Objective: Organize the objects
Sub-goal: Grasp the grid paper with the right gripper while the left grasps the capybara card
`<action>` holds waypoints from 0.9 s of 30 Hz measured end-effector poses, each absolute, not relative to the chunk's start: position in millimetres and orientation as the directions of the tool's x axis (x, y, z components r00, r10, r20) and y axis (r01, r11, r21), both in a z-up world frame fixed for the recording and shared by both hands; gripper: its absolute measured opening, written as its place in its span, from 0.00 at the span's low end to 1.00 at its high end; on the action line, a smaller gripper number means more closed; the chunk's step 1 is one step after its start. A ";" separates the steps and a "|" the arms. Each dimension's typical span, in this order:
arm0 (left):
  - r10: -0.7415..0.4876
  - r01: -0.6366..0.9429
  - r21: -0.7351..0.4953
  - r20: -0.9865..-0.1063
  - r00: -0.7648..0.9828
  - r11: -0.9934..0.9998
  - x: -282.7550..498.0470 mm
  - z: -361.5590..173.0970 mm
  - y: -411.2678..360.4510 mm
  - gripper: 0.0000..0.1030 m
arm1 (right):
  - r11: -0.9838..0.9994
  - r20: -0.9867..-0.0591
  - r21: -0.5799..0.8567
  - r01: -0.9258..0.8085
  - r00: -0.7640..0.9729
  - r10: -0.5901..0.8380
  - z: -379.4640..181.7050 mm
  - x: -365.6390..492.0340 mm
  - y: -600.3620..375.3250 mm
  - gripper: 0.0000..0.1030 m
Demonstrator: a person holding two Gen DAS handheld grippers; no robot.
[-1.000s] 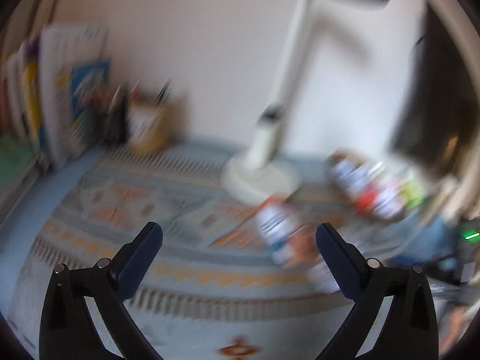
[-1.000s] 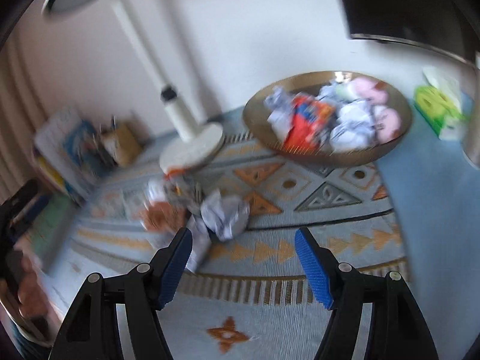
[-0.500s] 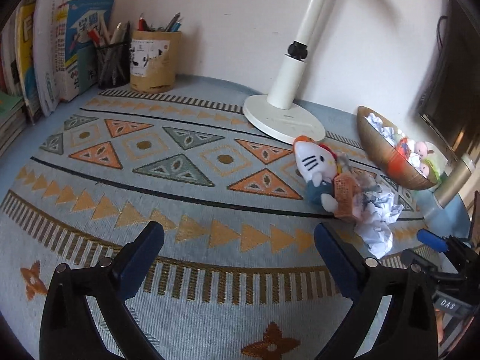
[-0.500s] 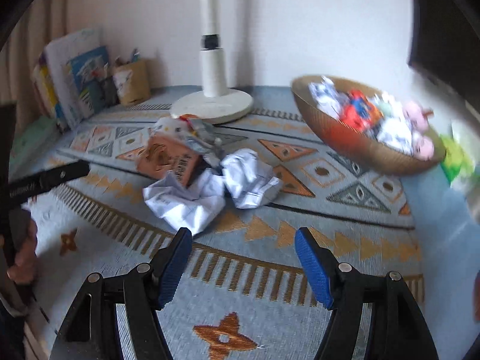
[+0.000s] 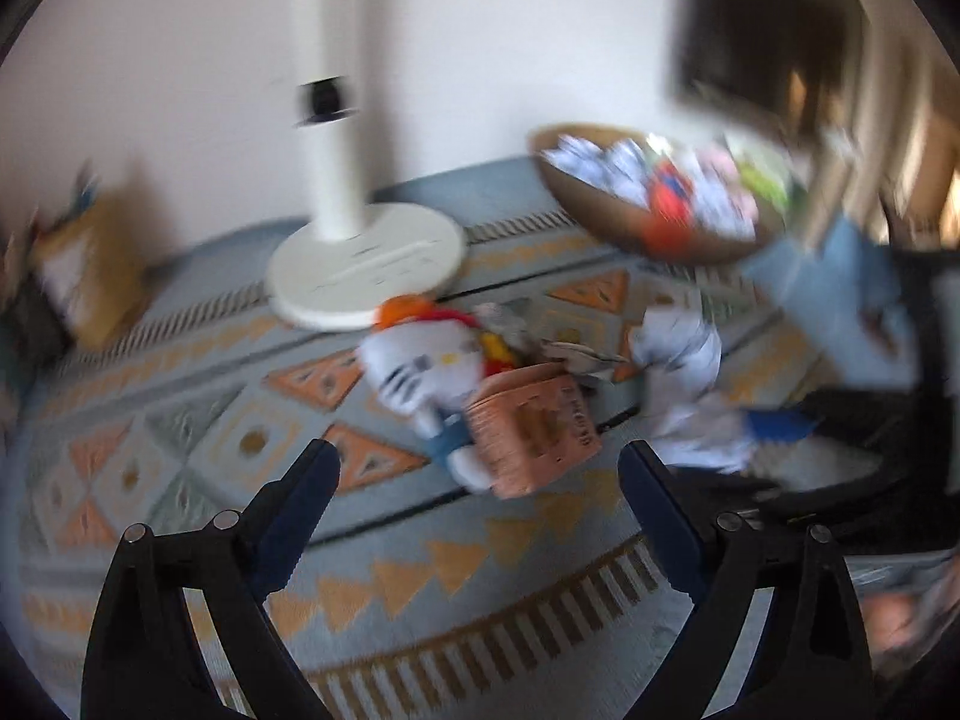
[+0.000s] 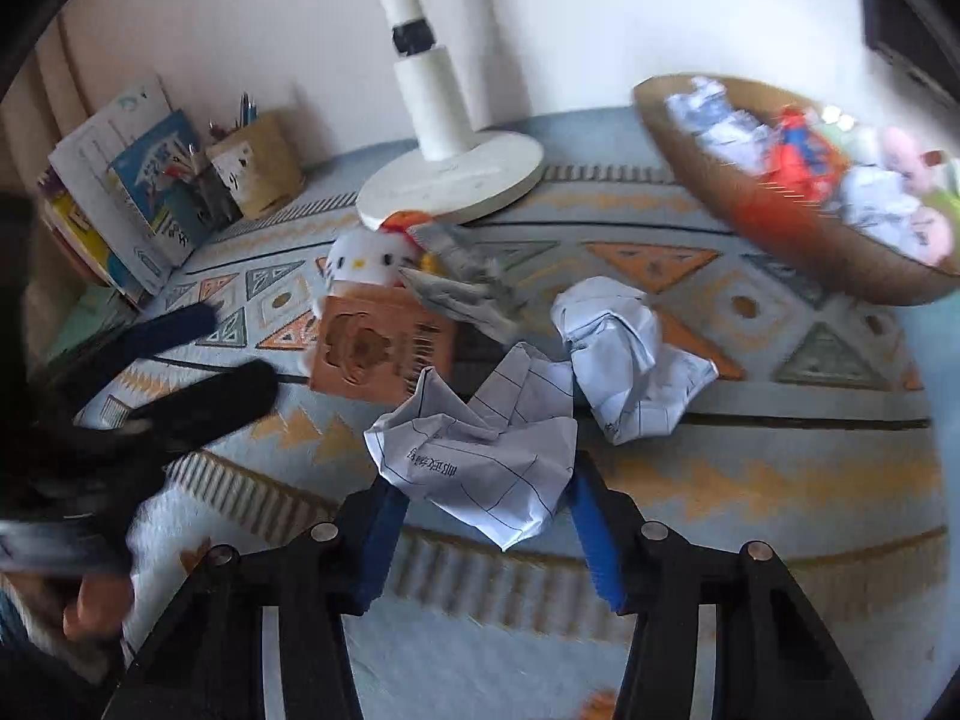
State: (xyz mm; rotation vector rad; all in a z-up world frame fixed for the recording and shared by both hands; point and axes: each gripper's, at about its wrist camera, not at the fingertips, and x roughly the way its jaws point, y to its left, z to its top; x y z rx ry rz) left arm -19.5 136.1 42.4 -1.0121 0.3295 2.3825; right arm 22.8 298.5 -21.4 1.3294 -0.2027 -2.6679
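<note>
Blurred: your left gripper (image 5: 479,480) gapes wide, holding nothing.
Paper: crumpled sheet (image 6: 480,456) between your right gripper (image 6: 480,516) pads; writing unreadable.

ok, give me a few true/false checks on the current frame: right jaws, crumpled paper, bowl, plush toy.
1. The right gripper has its jaws either side of a crumpled sheet of white lined paper. True.
2. The brown round bowl is empty. False: it holds crumpled paper, something red and pink soft items.
3. The white cat plush toy with an orange hat lies beside the white round lamp base. True.
4. The left gripper is shut on the orange-brown printed packet. False: its jaws are wide open, holding nothing.
5. A second ball of crumpled white paper lies on the patterned mat. True.
</note>
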 end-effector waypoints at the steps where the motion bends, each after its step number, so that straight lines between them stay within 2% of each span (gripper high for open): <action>1: 0.360 -0.578 0.060 -0.728 -0.583 -0.814 -20.6 40.0 147.6 0.91 | -0.979 -0.774 0.189 0.075 -0.603 -0.195 -18.8 31.9 309.9 0.50; 2: 0.353 -0.595 0.076 -0.743 -0.568 -0.800 -23.6 36.6 156.7 0.91 | -0.980 -0.770 0.188 0.073 -0.608 -0.193 -16.7 38.7 319.5 0.50; 4: 0.375 -0.627 0.038 -0.773 -0.512 -0.778 -25.5 31.3 169.2 0.76 | -0.984 -0.759 0.173 0.046 -0.630 -0.162 -13.3 53.5 341.6 0.50; 7: 0.444 -0.677 -0.027 -0.774 -0.452 -0.736 -9.5 34.6 175.8 0.76 | -0.980 -0.759 0.197 -0.014 -0.636 -0.143 -17.3 62.3 372.3 0.51; 8: 0.506 -0.716 -0.127 -0.791 -0.345 -0.686 -1.3 33.7 176.1 0.76 | -0.973 -0.756 0.230 -0.033 -0.635 -0.158 -19.6 62.2 381.9 0.51; 10: 0.578 -0.747 -0.240 -0.784 -0.227 -0.620 18.3 35.2 175.8 0.77 | -0.950 -0.729 0.312 -0.030 -0.648 -0.220 -17.6 63.8 394.1 0.51; 13: 0.537 -0.752 -0.120 -0.772 -0.340 -0.648 45.1 45.7 172.5 0.78 | -0.946 -0.693 0.325 0.005 -0.680 -0.242 -11.5 69.2 394.9 0.51; 18: 0.451 -0.620 -0.074 -0.753 -0.479 -0.781 26.9 52.7 147.2 0.78 | -0.955 -0.684 0.292 0.045 -0.688 -0.242 -8.4 75.6 384.3 0.51; 20: 0.394 -0.572 -0.065 -0.787 -0.474 -0.817 9.6 42.8 144.4 0.78 | -0.955 -0.681 0.291 0.052 -0.690 -0.245 -8.5 75.1 381.8 0.51; 23: 0.363 -0.599 -0.039 -0.827 -0.430 -0.800 6.2 24.3 154.7 0.78 | -0.951 -0.682 0.305 0.052 -0.685 -0.256 -10.4 72.9 383.1 0.51; 26: 0.342 -0.591 -0.035 -0.842 -0.417 -0.806 1.2 10.6 161.3 0.78 | -0.947 -0.680 0.319 0.048 -0.684 -0.264 -12.0 72.2 386.0 0.51; 27: 0.355 -0.583 -0.034 -0.821 -0.447 -0.812 1.3 12.9 161.9 0.74 | -0.946 -0.680 0.321 0.049 -0.684 -0.266 -12.1 72.1 385.6 0.51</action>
